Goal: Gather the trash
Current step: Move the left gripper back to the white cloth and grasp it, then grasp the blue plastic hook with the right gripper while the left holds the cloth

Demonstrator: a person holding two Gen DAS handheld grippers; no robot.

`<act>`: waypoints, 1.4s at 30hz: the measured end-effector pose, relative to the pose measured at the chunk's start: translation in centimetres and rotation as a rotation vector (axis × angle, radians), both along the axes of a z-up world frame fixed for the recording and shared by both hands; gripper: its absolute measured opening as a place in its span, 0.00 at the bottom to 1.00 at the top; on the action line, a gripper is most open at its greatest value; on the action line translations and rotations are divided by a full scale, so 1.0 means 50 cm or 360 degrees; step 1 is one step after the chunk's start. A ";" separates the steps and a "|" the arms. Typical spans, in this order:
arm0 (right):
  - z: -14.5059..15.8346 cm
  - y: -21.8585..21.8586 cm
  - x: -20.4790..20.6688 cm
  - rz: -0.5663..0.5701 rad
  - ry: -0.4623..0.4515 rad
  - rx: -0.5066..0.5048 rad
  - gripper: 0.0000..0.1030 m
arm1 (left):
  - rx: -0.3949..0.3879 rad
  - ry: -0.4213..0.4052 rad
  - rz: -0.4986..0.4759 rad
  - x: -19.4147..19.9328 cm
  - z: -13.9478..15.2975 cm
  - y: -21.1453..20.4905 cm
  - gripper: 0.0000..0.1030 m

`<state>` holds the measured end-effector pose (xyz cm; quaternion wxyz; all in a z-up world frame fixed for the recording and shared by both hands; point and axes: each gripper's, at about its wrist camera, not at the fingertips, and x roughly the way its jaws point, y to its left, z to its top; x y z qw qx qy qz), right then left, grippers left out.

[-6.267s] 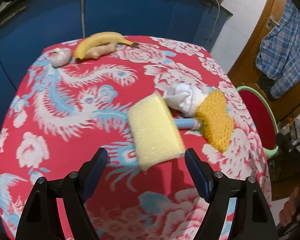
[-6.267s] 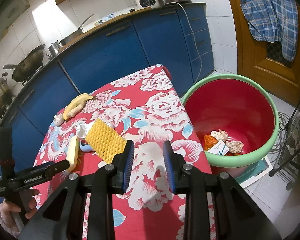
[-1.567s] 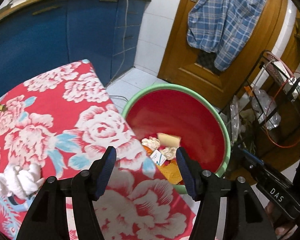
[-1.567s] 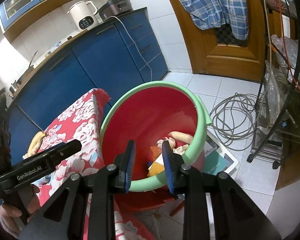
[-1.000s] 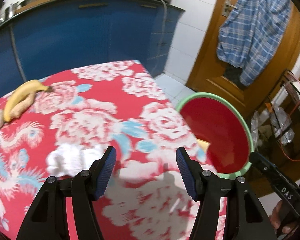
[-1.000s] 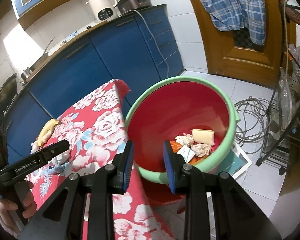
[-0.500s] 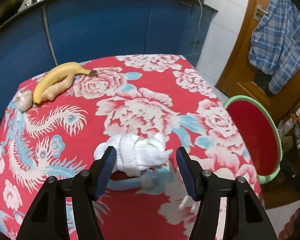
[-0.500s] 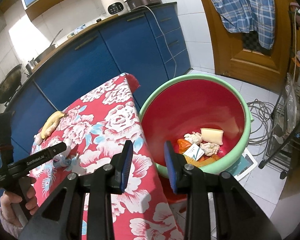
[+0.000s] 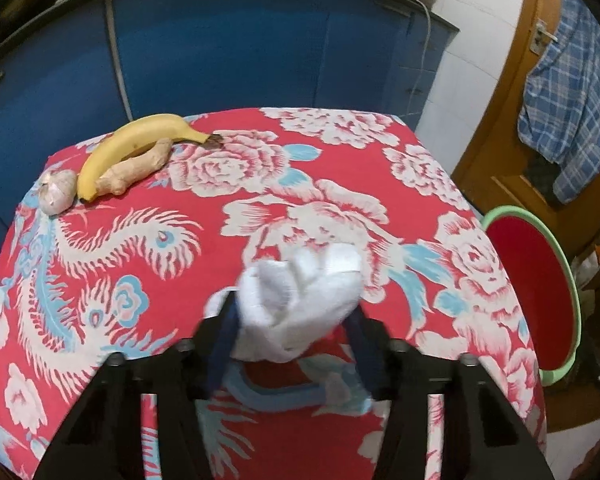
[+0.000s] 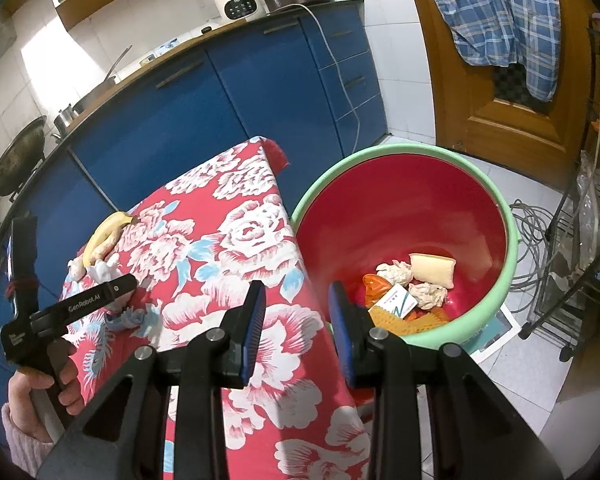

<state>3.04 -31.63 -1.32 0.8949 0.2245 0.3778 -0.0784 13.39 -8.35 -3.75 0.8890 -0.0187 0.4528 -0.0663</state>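
Note:
A crumpled white cloth wad (image 9: 300,300) sits between the fingers of my left gripper (image 9: 288,320), which has closed in on it over the red floral tablecloth (image 9: 220,208); the wad looks lifted a little. The left gripper also shows in the right wrist view (image 10: 100,292). My right gripper (image 10: 296,320) is open and empty, above the table's right edge next to the red bin with a green rim (image 10: 512,248). The bin (image 9: 568,280) holds a yellow sponge (image 10: 432,270), an orange mesh sponge (image 10: 392,320), paper wads and a card.
A banana (image 9: 128,140), a ginger root (image 9: 140,166) and a garlic bulb (image 9: 58,192) lie at the table's far left. A light blue handle (image 9: 276,396) lies under the cloth wad. Blue cabinets stand behind. A wire rack (image 10: 572,264) and cables stand right of the bin.
My left gripper swung back from the bin to the table, moved onto the white cloth wad and narrowed around it. The right gripper stayed open near the bin and shifted slightly.

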 end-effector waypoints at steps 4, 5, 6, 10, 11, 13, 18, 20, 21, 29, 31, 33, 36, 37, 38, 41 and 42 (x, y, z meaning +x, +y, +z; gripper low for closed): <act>0.000 0.010 0.005 0.0019 0.0004 -0.0004 0.33 | -0.0083 0.0010 -0.0006 0.001 0.004 0.023 0.31; 0.001 0.014 0.007 0.0026 0.0006 -0.0005 0.33 | -0.0104 0.0011 -0.0005 0.000 0.005 0.028 0.29; 0.001 0.018 0.009 0.0033 0.0006 -0.0006 0.33 | -0.0127 0.0009 -0.0003 -0.001 0.008 0.034 0.29; 0.006 0.038 0.016 0.0072 0.0003 -0.0015 0.33 | -0.0178 -0.0016 0.0001 -0.013 0.023 0.051 0.28; 0.007 0.044 0.017 0.0080 0.0003 -0.0017 0.33 | -0.0187 -0.0027 0.0002 -0.018 0.029 0.056 0.28; 0.008 0.059 0.023 0.0107 0.0001 -0.0020 0.33 | -0.0204 -0.0046 0.0010 -0.027 0.039 0.068 0.28; 0.013 0.105 0.039 0.0202 0.0001 -0.0024 0.36 | -0.0236 -0.0067 0.0048 -0.050 0.051 0.106 0.28; 0.013 0.125 0.046 0.0243 0.0002 -0.0027 0.38 | -0.0252 -0.0067 0.0067 -0.058 0.052 0.122 0.28; 0.013 0.140 0.051 0.0277 0.0005 -0.0029 0.38 | -0.0262 -0.0066 0.0083 -0.063 0.052 0.135 0.28; -0.004 0.228 0.085 0.0427 0.0060 0.0044 0.39 | -0.0282 -0.0082 0.0188 -0.100 0.055 0.214 0.28; -0.012 0.247 0.094 0.0452 0.0085 0.0099 0.39 | -0.0289 -0.0084 0.0211 -0.108 0.054 0.232 0.28; -0.019 0.265 0.103 0.0475 0.0109 0.0132 0.39 | -0.0297 -0.0085 0.0228 -0.114 0.054 0.246 0.28; -0.027 0.294 0.117 0.0506 0.0140 0.0152 0.39 | -0.0311 -0.0092 0.0257 -0.122 0.052 0.270 0.28; -0.030 0.304 0.123 0.0517 0.0150 0.0157 0.39 | -0.0315 -0.0093 0.0263 -0.124 0.052 0.275 0.28; -0.032 0.311 0.130 0.0522 0.0159 0.0163 0.39 | -0.0320 -0.0094 0.0272 -0.126 0.051 0.282 0.28; -0.041 0.327 0.147 0.0509 0.0187 0.0184 0.39 | -0.0330 -0.0094 0.0298 -0.132 0.048 0.302 0.28; -0.046 0.332 0.155 0.0500 0.0199 0.0195 0.39 | -0.0334 -0.0094 0.0307 -0.133 0.046 0.309 0.28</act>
